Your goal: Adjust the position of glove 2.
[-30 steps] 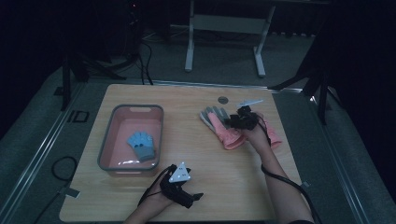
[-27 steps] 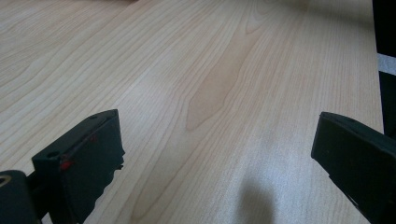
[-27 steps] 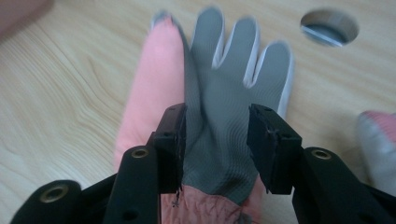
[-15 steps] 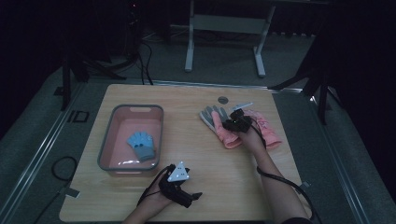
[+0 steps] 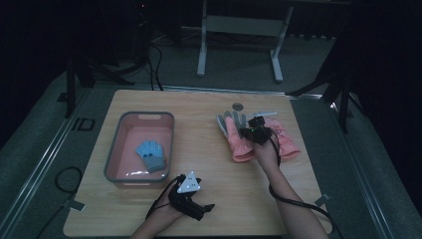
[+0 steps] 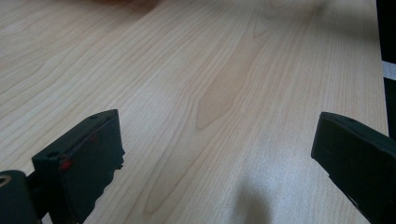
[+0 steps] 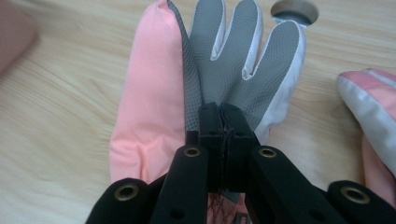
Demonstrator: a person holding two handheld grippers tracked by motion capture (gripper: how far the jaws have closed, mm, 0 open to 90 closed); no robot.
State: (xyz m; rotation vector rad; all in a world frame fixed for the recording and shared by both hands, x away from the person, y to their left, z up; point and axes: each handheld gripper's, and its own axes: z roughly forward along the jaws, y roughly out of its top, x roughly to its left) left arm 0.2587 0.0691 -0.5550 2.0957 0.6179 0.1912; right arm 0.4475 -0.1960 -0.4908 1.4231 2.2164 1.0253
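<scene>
A pink glove with a grey palm (image 5: 237, 143) (image 7: 224, 60) lies on the wooden table (image 5: 209, 104), right of centre. My right gripper (image 5: 253, 130) (image 7: 223, 116) is shut on a fold of its grey palm fabric. A second pink glove (image 5: 287, 142) (image 7: 373, 107) lies just to its right. A blue glove (image 5: 151, 154) rests inside a pink tub with a grey rim (image 5: 113, 149) on the left. Near the front edge my left gripper (image 5: 206, 209) (image 6: 215, 154) stands open, low over bare wood, with nothing between its jaws.
A round grey cable port (image 5: 237, 106) (image 7: 295, 10) sits in the tabletop just beyond the gloves. A metal stand (image 5: 239, 30) is on the floor behind the table. Bare wood lies between the tub and the gloves.
My right gripper has shifted slightly left over the grey-palmed glove. The left gripper has stayed near the front edge.
</scene>
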